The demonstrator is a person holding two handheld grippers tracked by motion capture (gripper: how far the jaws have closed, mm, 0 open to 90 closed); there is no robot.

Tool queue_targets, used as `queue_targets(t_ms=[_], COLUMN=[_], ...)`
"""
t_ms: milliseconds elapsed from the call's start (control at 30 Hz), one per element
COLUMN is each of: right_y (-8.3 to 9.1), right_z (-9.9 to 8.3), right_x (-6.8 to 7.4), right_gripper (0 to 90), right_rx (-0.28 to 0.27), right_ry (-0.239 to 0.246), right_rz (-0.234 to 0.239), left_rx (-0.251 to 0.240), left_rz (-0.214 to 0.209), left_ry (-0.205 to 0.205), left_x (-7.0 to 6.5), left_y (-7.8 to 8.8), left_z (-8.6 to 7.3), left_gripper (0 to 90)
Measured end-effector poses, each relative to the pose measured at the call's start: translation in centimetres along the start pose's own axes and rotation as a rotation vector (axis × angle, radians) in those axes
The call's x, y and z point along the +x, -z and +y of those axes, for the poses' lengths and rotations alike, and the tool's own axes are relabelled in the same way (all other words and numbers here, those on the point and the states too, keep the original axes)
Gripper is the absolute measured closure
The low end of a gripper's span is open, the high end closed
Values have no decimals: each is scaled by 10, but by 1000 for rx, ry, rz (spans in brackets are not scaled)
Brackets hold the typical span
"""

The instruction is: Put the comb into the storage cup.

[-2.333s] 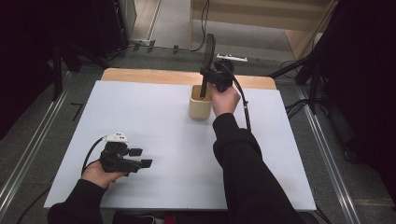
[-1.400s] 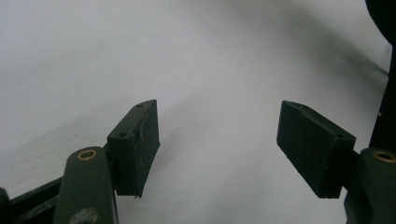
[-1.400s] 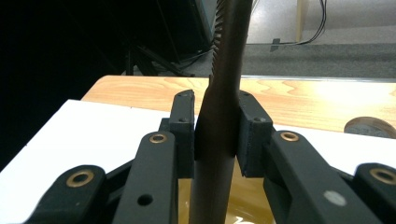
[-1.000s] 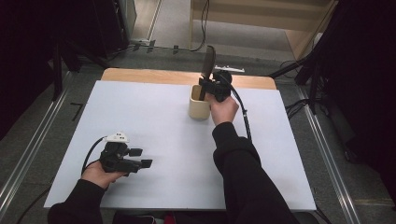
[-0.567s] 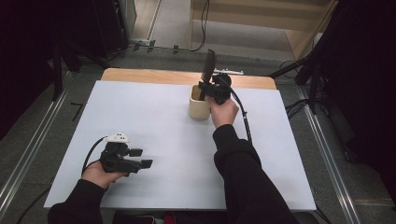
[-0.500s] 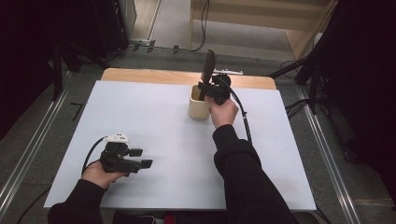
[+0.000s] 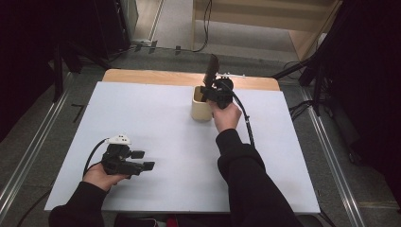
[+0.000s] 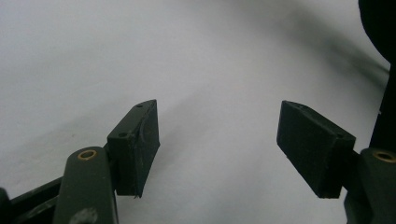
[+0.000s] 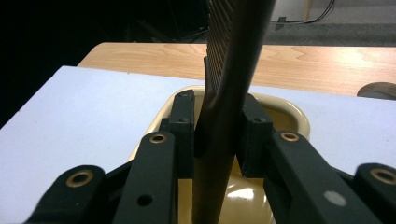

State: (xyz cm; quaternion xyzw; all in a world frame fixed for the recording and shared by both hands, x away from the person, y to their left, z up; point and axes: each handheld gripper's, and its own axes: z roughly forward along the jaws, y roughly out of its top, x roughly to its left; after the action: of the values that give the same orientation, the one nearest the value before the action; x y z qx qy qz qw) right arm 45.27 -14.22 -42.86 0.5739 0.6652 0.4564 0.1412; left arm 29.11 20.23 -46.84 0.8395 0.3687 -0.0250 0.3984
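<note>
The right gripper (image 7: 211, 90) has its jaws pinching a dark utensil (image 9: 229, 70), a long handle that widens into a ribbed flat head above the jaws; it looks like a spatula or a brush, though the close view is too dim to be sure. The handle runs upright between the jaws and goes on below them into the cream cup (image 9: 285, 109), whose rim curves just behind and to either side of the jaw tips. In the high view the cup (image 7: 201, 109) stands on the far half of the worktop (image 7: 156, 118), with the utensil (image 7: 211, 70) rising out of it at a slight tilt.

So the grasp is made: the jaws are firmly on the handle, just above the rim. What cannot be judged from here is direction, whether the utensil is being set into the cup or drawn out. Either way its lower end sits inside the cup, so the work is at its midpoint. If placing, what remains is to lower it to the bottom and let go. If removing, what remains is to lift it clear of the rim and carry it off.

The left gripper (image 7: 142, 161) rests low on the near side of the worktop, its jaws spread wide with nothing but bare white surface between them (image 8: 219, 140). It has no part in the work yet.
</note>
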Motion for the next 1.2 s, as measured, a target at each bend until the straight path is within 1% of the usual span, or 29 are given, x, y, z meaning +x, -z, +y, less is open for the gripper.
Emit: queue_targets(t_ms=[33, 67, 100, 133, 167, 267, 367, 467, 733, 867, 967, 1000, 1067, 1200], right_y=[2, 4, 7, 10, 12, 17, 22, 27, 38, 43, 48, 50, 52, 57], right_z=[1, 2, 3, 4, 5, 5, 2, 0, -10, -13, -16, -17, -19, -24], right_x=[0, -1, -3, -5, -6, -12, -17, -20, -23, -23, -23, -22, -21, -21], right_gripper=[503, 397, 324, 291, 272, 261, 261, 263, 267, 269, 267, 267, 268, 268], right_rx=[-8, -23, -40, -45, -36, -9, 5, 4, 41, 44, 42, 48, 55, 71], right_ry=[1, 11, 34, 52, 50, 18, 11, 12, 32, 26, 32, 34, 41, 46], right_rz=[5, 17, 33, 32, 25, 42, 42, 57, 89, 122, 149, 159, 160, 205], left_rx=[0, -2, -2, -2, -2, -2, -3, -2, -1, -3, -3, -3, -3, -4], left_rz=[0, 0, 0, 1, 1, 0, 0, 3, 2, 0, 2, 2, 3, 5], left_ry=[-1, -1, 0, 0, 0, -2, 0, 2, 3, 3, 3, 3, 5, 5], left_x=[0, 0, 0, 1, 0, 0, 0, 0, 1, 1, 1, 2, 2, 2], left_y=[0, 0, 0, 0, 0, 0, 0, 0, 0, 0, 0, 0, 0, 0], left_z=[0, 0, 0, 0, 0, 0, 0, 0, 0, 0, 0, 0, 0, 0], left_gripper=[303, 304, 304, 303, 303, 303, 303, 304, 303, 303, 304, 303, 303, 303])
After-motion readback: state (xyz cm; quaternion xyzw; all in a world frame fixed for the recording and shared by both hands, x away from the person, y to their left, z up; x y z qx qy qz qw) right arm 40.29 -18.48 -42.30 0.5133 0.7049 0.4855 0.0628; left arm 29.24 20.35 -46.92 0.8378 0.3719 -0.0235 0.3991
